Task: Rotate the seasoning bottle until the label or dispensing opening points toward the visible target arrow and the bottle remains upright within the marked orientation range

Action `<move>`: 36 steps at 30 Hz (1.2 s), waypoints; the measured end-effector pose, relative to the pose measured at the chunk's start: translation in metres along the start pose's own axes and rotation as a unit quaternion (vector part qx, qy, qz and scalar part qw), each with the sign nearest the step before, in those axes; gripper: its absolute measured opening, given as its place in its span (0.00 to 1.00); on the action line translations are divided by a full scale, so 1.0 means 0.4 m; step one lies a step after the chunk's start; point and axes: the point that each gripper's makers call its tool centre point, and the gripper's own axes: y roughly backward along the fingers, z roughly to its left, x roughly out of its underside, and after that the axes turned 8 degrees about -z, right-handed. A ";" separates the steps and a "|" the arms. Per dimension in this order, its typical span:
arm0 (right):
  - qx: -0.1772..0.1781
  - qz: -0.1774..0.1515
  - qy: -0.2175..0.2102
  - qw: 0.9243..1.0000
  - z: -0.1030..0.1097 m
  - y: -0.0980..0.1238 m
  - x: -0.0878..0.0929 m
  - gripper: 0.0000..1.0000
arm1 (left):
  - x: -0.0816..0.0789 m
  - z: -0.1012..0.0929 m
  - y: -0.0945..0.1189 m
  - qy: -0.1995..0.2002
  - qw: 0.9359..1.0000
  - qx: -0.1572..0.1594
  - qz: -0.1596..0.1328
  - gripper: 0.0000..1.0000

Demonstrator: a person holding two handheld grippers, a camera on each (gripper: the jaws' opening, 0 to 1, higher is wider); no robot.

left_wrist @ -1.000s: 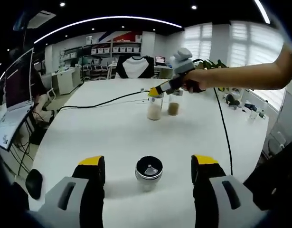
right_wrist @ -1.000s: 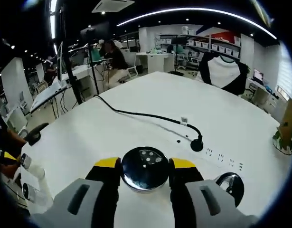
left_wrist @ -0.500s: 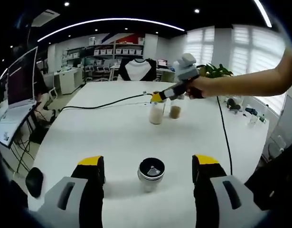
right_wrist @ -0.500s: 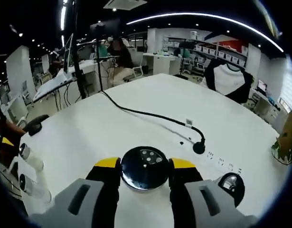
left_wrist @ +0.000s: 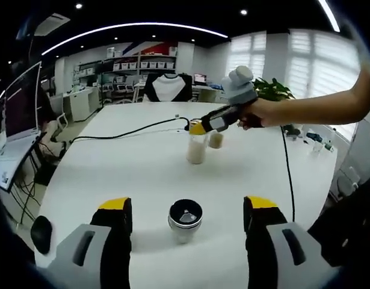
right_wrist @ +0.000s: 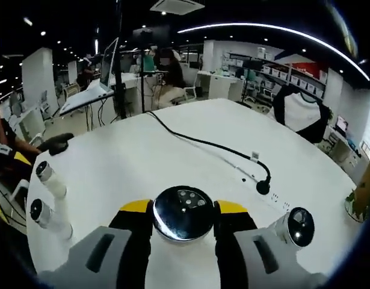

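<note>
In the left gripper view, the left gripper (left_wrist: 185,241) is spread wide and grasps nothing. A short jar with a black lid (left_wrist: 185,220) stands upright between its jaws, touching neither, near the closest edge of the white table (left_wrist: 112,174). Toward the far edge, the right gripper (left_wrist: 200,127) clamps the lid of the seasoning bottle (left_wrist: 196,148), which stands upright with its long axis vertical; a second bottle (left_wrist: 216,139) stands just beside it.

In the right gripper view, the right gripper (right_wrist: 183,209) is clenched on the bottle's shiny lid (right_wrist: 183,212), whose dispensing holes sit toward the top of the view, facing the black cable (right_wrist: 209,144). No target arrow is visible, so the aim cannot be judged. A turn about a tilted axis could tip the bottle or knock its neighbour, and the smooth lid could slip in the jaws.
</note>
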 end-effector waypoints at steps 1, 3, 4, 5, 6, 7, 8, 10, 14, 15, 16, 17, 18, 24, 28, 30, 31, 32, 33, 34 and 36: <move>-0.006 0.002 0.004 1.000 0.008 0.007 0.005 0.37 | 0.001 -0.002 0.000 0.000 1.000 0.000 0.001 0.80; -0.011 0.003 0.008 1.000 0.023 0.022 0.008 0.37 | 0.002 -0.005 0.000 0.003 1.000 0.000 0.000 0.80; -0.015 0.004 0.010 1.000 0.035 0.034 0.011 0.37 | 0.001 -0.009 -0.001 0.006 1.000 0.002 -0.002 0.80; -0.019 0.006 0.010 1.000 0.046 0.045 0.015 0.37 | 0.001 -0.012 0.000 0.006 1.000 0.003 -0.002 0.80; -0.023 0.008 0.012 1.000 0.051 0.050 0.018 0.37 | 0.004 -0.017 0.000 0.005 1.000 0.006 0.000 0.80; -0.025 0.007 0.013 1.000 0.057 0.056 0.021 0.37 | 0.006 -0.021 0.000 0.003 1.000 0.006 0.001 0.80; -0.029 0.008 0.015 0.999 0.072 0.068 0.023 0.37 | 0.007 -0.025 0.001 0.002 1.000 0.008 0.001 0.80; -0.036 0.009 0.019 0.999 0.094 0.087 0.028 0.37 | 0.009 -0.032 0.002 0.002 1.000 0.011 0.000 0.80; -0.043 0.010 0.016 0.999 0.126 0.118 0.035 0.37 | 0.010 -0.047 0.003 0.011 1.000 0.017 -0.006 0.79; -0.045 0.009 0.016 0.999 0.135 0.128 0.037 0.37 | 0.013 -0.051 0.003 0.010 1.000 0.019 -0.005 0.79; -0.046 0.009 0.015 0.999 0.141 0.134 0.039 0.37 | 0.015 -0.055 0.002 0.008 1.000 0.020 -0.005 0.79; -0.048 0.008 0.015 0.999 0.152 0.144 0.042 0.37 | 0.017 -0.059 0.002 0.006 1.000 0.021 -0.003 0.79; -0.048 0.008 0.015 0.999 0.157 0.150 0.044 0.37 | 0.020 -0.064 0.003 0.004 1.000 0.024 -0.002 0.79; -0.045 0.002 0.039 0.998 0.188 0.186 0.054 0.37 | 0.025 -0.086 0.009 0.000 0.999 0.034 -0.001 0.78; -0.049 -0.001 0.002 0.999 0.202 0.208 0.064 0.37 | 0.028 -0.098 0.016 -0.001 0.999 0.040 0.000 0.78; -0.052 0.000 0.002 0.999 0.213 0.218 0.074 0.37 | 0.030 -0.106 0.020 -0.003 0.999 0.042 0.001 0.77; -0.052 0.001 0.002 0.999 0.219 0.223 0.078 0.37 | 0.031 -0.111 0.022 -0.003 0.999 0.045 0.001 0.77; -0.053 0.001 0.002 0.999 0.223 0.227 0.082 0.37 | 0.032 -0.114 0.023 -0.004 0.999 0.046 0.001 0.77; -0.053 0.002 0.002 0.999 0.227 0.231 0.086 0.37 | 0.033 -0.117 0.024 -0.004 0.999 0.048 0.002 0.77; -0.054 0.003 0.001 0.999 0.233 0.238 0.093 0.37 | 0.034 -0.122 0.025 -0.003 0.999 0.052 0.003 0.76; -0.060 0.010 0.020 0.998 0.249 0.251 0.105 0.37 | 0.033 -0.131 0.024 0.005 0.998 0.058 0.000 0.76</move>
